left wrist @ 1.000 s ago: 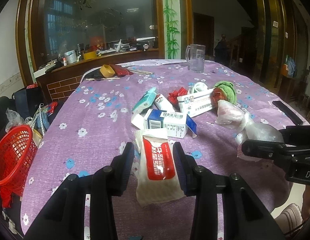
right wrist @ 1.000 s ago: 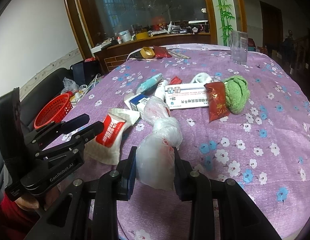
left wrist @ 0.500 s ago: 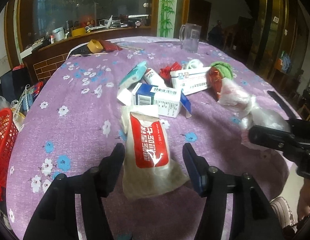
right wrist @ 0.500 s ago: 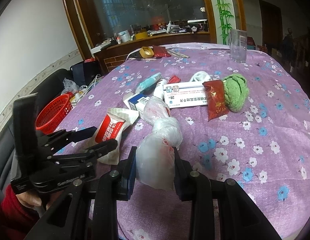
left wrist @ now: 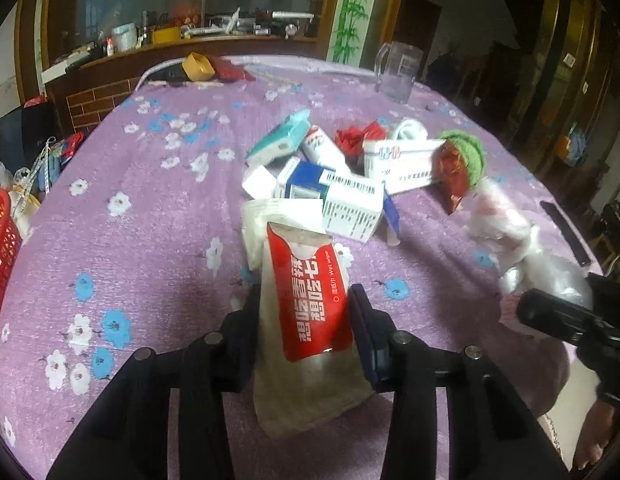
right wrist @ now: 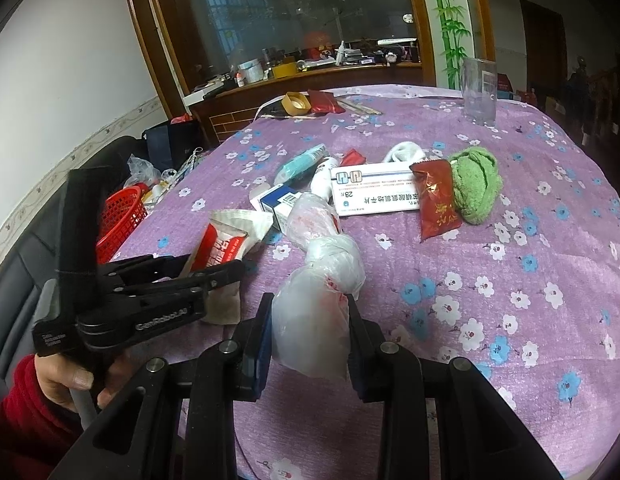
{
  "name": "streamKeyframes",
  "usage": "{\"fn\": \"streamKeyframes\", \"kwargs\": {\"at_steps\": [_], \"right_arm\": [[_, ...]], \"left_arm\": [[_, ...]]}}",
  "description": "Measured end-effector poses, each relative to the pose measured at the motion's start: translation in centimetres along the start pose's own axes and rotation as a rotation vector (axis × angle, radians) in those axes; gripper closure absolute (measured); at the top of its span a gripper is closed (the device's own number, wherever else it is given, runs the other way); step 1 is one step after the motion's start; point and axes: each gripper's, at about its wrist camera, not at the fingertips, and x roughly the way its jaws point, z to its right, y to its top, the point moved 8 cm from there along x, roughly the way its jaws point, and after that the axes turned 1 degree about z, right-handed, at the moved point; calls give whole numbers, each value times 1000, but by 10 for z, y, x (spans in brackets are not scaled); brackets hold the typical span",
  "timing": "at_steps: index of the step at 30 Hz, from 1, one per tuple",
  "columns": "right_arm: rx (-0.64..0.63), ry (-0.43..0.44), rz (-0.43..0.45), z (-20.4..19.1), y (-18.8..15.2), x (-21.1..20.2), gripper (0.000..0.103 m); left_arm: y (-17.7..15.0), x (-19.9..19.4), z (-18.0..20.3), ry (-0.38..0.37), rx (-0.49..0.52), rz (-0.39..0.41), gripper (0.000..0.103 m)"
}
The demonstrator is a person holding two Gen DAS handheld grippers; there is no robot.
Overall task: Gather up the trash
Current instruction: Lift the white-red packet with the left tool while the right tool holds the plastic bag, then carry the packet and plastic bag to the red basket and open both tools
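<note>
A red-and-white wet wipe packet (left wrist: 310, 304) lies on the purple flowered tablecloth (left wrist: 150, 240) between the fingers of my left gripper (left wrist: 306, 320). Its jaws are closing and both pads touch the packet's sides. The right wrist view shows the same packet (right wrist: 226, 244) caught in the left gripper (right wrist: 214, 268), which a hand in a red sleeve holds. My right gripper (right wrist: 310, 320) is shut on a knotted clear plastic bag (right wrist: 314, 304) that rests on the cloth. In the left wrist view this bag (left wrist: 506, 220) lies at the right.
Past the packet lie a blue-and-white box (left wrist: 334, 196), a long white medicine box (right wrist: 374, 192), a red snack packet (right wrist: 434, 200), a green cloth (right wrist: 476, 184) and a teal pack (left wrist: 278, 140). A glass jug (right wrist: 478, 92) stands at the far side. A red basket (right wrist: 122, 216) sits beyond the table's left edge.
The left jaws opened wide around the wet wipe packet, then closed on it again. The left gripper moved in closer and rolled, so the packet looks tilted. The right gripper stayed still.
</note>
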Motion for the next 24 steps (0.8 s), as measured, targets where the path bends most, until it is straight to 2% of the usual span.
{"fn": "streamKeyframes", "kwargs": {"at_steps": [5, 14, 24], "right_arm": [[-5, 4, 1, -3, 2, 1, 69], [-32, 39, 3, -18, 14, 1, 69], [-98, 148, -37, -66, 45, 20, 69]], "left_arm": [[10, -26, 3, 24, 22, 83, 63], [26, -53, -10, 77, 27, 146, 63], [41, -93, -66, 167, -46, 208, 63]]}}
